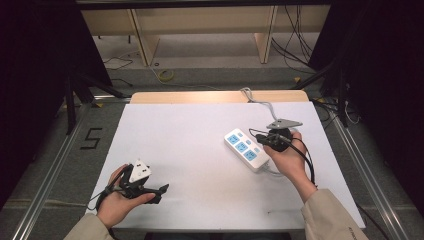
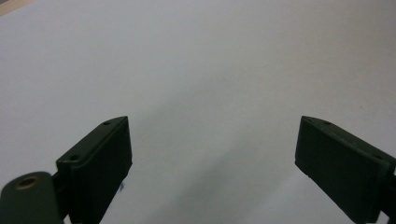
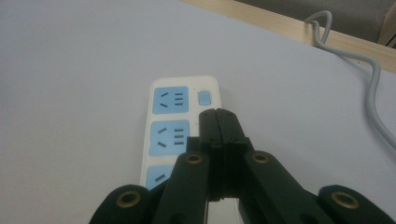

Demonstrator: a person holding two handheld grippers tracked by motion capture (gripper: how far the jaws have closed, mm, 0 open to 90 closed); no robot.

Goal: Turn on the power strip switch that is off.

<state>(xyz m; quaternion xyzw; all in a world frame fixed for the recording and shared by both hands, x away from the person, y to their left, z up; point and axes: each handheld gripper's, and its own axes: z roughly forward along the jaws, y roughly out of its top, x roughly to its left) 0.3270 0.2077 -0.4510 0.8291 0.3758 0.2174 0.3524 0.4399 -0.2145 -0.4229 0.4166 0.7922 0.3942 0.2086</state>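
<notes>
Power strip (image 3: 180, 133), no legible label, jaws closed

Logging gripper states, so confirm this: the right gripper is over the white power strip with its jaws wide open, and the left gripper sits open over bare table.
One detail is wrong: the right gripper has its jaws shut, pressed together with nothing between them, as the right gripper view shows. It is over the white power strip. The left gripper is open over the bare table.
</notes>
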